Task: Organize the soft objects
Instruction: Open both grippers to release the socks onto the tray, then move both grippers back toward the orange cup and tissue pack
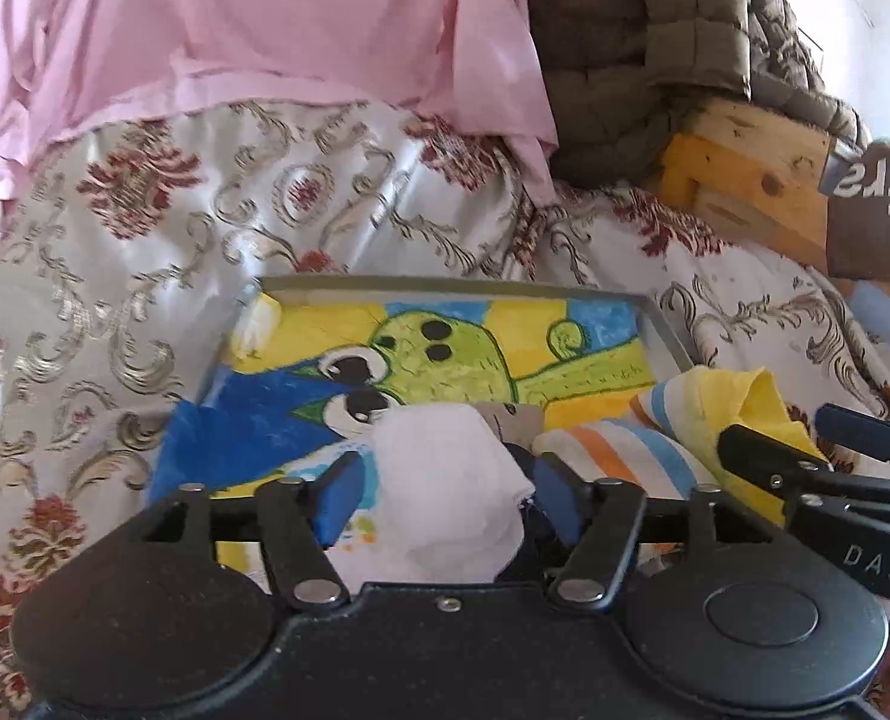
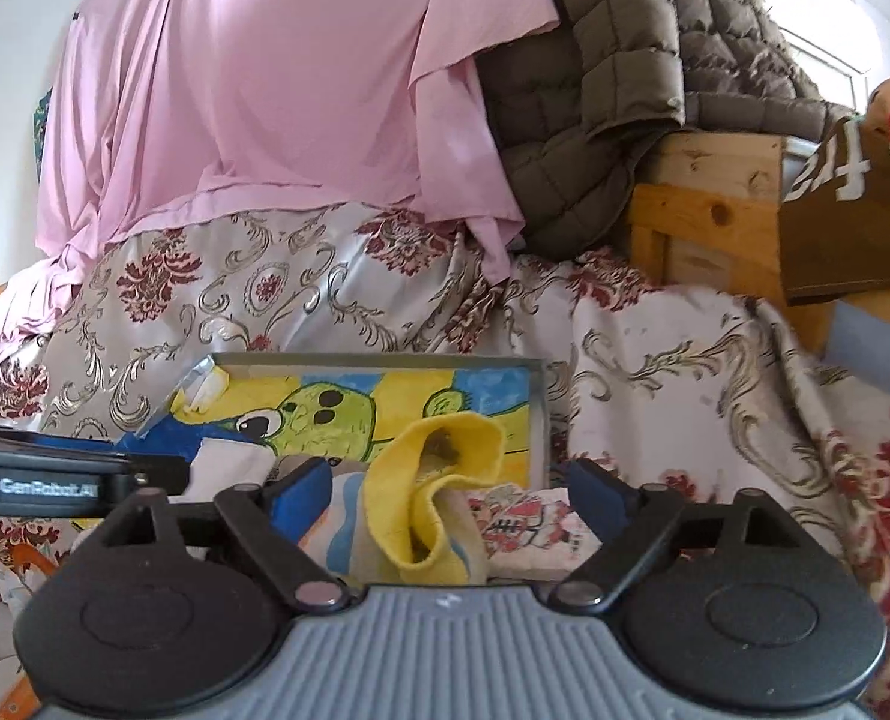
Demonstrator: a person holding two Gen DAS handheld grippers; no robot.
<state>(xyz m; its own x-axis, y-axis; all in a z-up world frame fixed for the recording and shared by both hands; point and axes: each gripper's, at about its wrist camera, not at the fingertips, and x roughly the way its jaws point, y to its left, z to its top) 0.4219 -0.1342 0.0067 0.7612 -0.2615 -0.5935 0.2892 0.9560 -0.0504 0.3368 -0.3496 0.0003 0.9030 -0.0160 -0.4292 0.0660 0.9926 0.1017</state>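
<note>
Your left hand-held gripper (image 1: 445, 495) stands open around the white cloth (image 1: 451, 480), pads apart from it; your right hand-held gripper (image 2: 445, 495) gapes around the yellow cloth (image 2: 438, 480). Both cloths lie in the painted tray (image 2: 538, 414) on the bed (image 2: 685, 360), so this reads as release. Next, back away cleanly.

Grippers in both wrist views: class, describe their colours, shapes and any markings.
The left gripper has a black body, two round discs, black link arms and blue pads. The right gripper has the same parts but a ribbed grey body; its side shows white "DAS" lettering.
</note>
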